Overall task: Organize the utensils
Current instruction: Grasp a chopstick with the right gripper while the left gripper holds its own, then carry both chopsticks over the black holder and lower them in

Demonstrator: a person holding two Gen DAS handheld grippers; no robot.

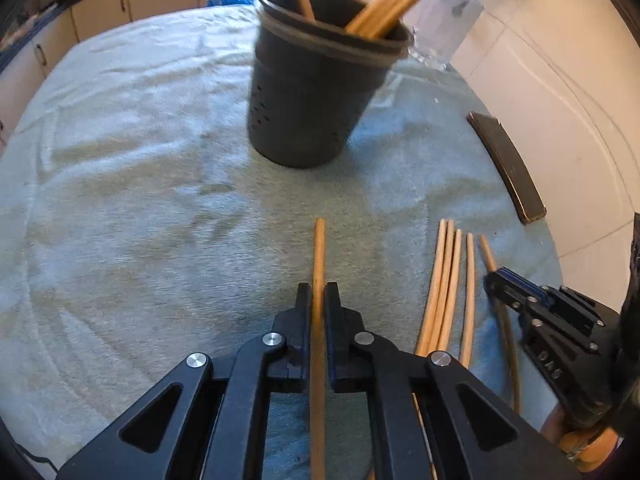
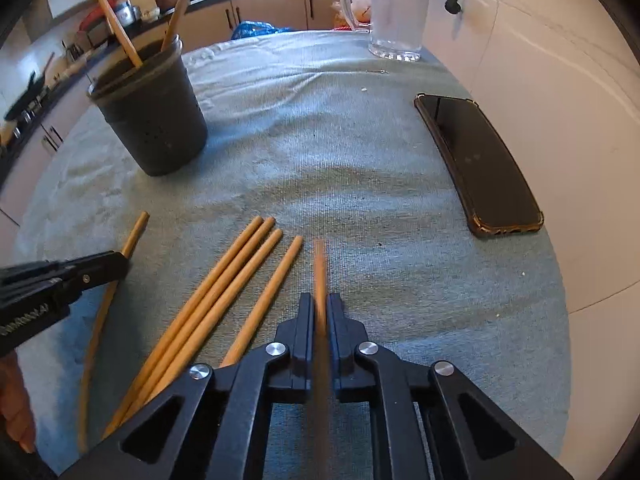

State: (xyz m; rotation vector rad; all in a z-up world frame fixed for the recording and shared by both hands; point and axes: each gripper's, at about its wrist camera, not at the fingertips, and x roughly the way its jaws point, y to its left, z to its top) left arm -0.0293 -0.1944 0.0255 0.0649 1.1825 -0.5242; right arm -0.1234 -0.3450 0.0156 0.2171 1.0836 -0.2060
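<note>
Nearest the left wrist camera, the left gripper [image 1: 318, 300] is clenching one wooden chopstick [image 1: 319, 256] between its jaws, the stick running forward past the fingertips and back under the camera. In the right wrist view the right gripper [image 2: 320, 312] is likewise clamping a second chopstick [image 2: 319, 268], whose blurred tip is sticking out ahead of the closed jaws. Between the two grippers, four loose chopsticks [image 2: 224, 280] are lying on the grey-green cloth [image 2: 360, 168] that is covering the table: three are lying tight together side by side and the fourth is lying just beside them, nearer the right gripper. From the left wrist view these same sticks are showing to the right of the held one, with the right gripper [image 1: 490, 280] sitting beyond them over its own stick. In the right wrist view the left gripper [image 2: 120, 264] is reaching in from the left edge, its chopstick poking out past its tip, and part of a hand [image 2: 16, 400] is showing at the lower left corner. Farther out, a dark round holder [image 2: 154, 120] is standing upright on the cloth with several chopsticks already leaning inside it. A black phone [image 2: 480, 164] is lying flat near the right edge of the table. Farthest off, a clear glass jug [image 2: 396, 12] is standing at the table's far edge, with kitchen cabinets [image 2: 276, 8] behind it.
</note>
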